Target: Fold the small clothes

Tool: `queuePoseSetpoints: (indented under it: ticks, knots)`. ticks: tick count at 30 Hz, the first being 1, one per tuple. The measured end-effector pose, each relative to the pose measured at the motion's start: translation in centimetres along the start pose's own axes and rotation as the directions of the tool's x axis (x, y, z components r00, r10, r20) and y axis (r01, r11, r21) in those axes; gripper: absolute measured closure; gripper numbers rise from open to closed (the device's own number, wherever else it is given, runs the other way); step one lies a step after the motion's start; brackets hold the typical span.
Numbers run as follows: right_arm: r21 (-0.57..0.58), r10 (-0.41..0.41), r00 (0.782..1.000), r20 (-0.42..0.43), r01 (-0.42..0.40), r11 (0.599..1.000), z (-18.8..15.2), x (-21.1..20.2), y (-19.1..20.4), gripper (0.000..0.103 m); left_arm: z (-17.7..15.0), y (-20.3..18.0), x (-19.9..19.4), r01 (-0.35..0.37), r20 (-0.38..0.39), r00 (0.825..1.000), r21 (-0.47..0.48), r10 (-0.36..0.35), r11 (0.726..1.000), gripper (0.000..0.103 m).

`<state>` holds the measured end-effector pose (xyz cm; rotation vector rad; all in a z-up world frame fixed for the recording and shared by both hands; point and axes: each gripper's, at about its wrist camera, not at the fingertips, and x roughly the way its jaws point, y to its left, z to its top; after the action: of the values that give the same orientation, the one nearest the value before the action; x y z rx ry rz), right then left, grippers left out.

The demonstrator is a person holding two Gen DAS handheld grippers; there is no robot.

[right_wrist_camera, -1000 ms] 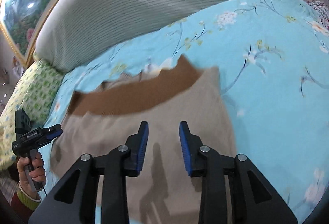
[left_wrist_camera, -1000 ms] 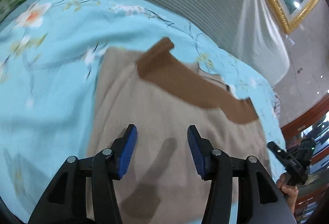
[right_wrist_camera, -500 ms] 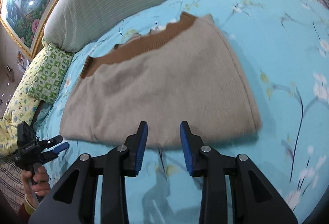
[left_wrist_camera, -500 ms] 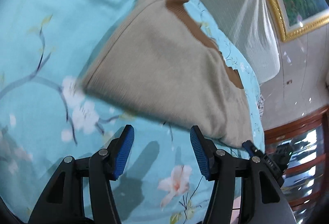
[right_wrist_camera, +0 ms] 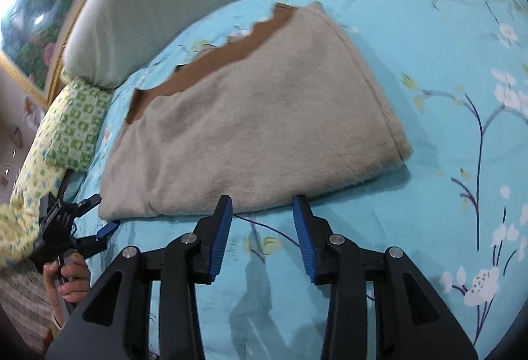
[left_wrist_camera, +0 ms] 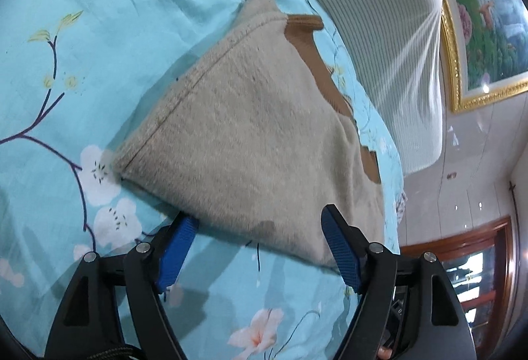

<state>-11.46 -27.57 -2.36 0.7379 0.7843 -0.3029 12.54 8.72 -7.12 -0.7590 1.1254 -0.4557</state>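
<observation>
Left gripper: jaws spread wide, just been opening, near edge of folded beige garment between blue pads, not pinched. Garment lies flat on turquoise floral bed sheet, brown band at far edge. Right gripper: jaws apart, just been opening, nothing pinched, tips at garment's near edge.

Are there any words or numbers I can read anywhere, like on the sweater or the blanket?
None: no words, labels or numbers show in either view.
Folded beige knit garment with brown trim: no tag or print visible.
Turquoise floral bedsheet: only flowers and branches.
Gold-framed painting: a picture, no writing.
Green checked pillow: pattern too blurred to tell.
</observation>
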Motion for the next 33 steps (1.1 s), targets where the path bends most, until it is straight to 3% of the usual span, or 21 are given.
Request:
queuePoseSetpoints:
  ticks: [3, 5, 6, 7, 9, 12, 16, 20, 23, 24, 25, 28, 33]
  knots:
    - [0.036, 0.008, 1.0, 0.015, -0.009, 0.999, -0.2, 0.0, -0.6, 0.063, 0.4, 0.0, 0.2, 0.0, 0.027, 1.0, -0.011, 0.0, 1.0, 0.029]
    - [0.021, -0.001, 1.0, 0.025, 0.001, 1.0, -0.2, -0.2, -0.2, 0.063, 0.8, -0.1, 0.2, -0.015, 0.055, 0.998, -0.002, 0.015, 1.0, 0.05]
    - [0.013, 0.007, 1.0, 0.028, -0.007, 1.0, -0.2, -0.3, 0.1, 0.063, 0.9, 0.1, 0.4, -0.032, 0.058, 0.998, 0.005, 0.032, 0.999, 0.078]
    - [0.011, 0.013, 0.999, 0.029, -0.014, 1.0, -0.1, -0.3, 0.2, 0.063, 1.2, 0.4, 0.6, -0.045, 0.05, 0.998, 0.001, 0.045, 0.999, 0.089]
    - [-0.01, 0.018, 0.999, 0.031, -0.018, 1.0, 0.1, -0.4, 0.6, 0.063, 1.6, 1.8, 0.6, -0.005, 0.048, 0.999, -0.055, 0.008, 0.998, 0.093]
    - [-0.057, 0.03, 0.999, 0.027, -0.029, 0.998, 0.3, -0.4, 1.4, 0.063, 2.0, 2.1, -0.5, 0.002, 0.075, 0.997, -0.049, 0.002, 0.999, 0.095]
    - [-0.08, 0.056, 0.998, 0.04, -0.053, 0.995, 1.0, -0.8, 1.9, 0.063, 2.4, 0.8, -2.9, 0.011, 0.136, 0.991, 0.035, -0.016, 0.999, 0.096]
    - [-0.088, 0.07, 0.996, 0.058, -0.064, 0.994, 1.5, -1.2, 2.4, 0.063, 2.1, 1.0, -2.2, -0.039, 0.099, 0.995, 0.052, 0.033, 0.998, 0.094]
    - [-0.084, 0.076, 0.996, 0.051, -0.071, 0.994, 1.7, -1.0, 2.5, 0.063, 1.4, 1.2, -1.4, -0.069, 0.073, 0.995, 0.04, 0.066, 0.997, 0.08]
    - [-0.082, 0.077, 0.996, 0.053, -0.072, 0.994, 1.7, -0.9, 2.5, 0.063, 1.2, 1.5, -1.0, -0.062, 0.059, 0.996, 0.02, 0.06, 0.998, 0.062]
    - [-0.078, 0.08, 0.995, 0.052, -0.075, 0.994, 1.8, -0.7, 2.5, 0.063, 1.1, 1.8, -0.6, -0.033, 0.048, 0.998, -0.009, 0.033, 0.999, 0.051]
    - [-0.085, 0.088, 0.995, 0.047, -0.084, 0.993, 2.4, -0.1, 2.9, 0.063, 1.3, 1.3, -0.3, -0.03, 0.083, 0.996, -0.017, 0.031, 0.999, 0.039]
    - [-0.106, 0.1, 0.994, 0.052, -0.094, 0.99, 4.6, 1.4, 3.7, 0.063, 2.0, -0.4, 1.3, -0.088, 0.156, 0.984, 0.032, 0.082, 0.996, 0.042]
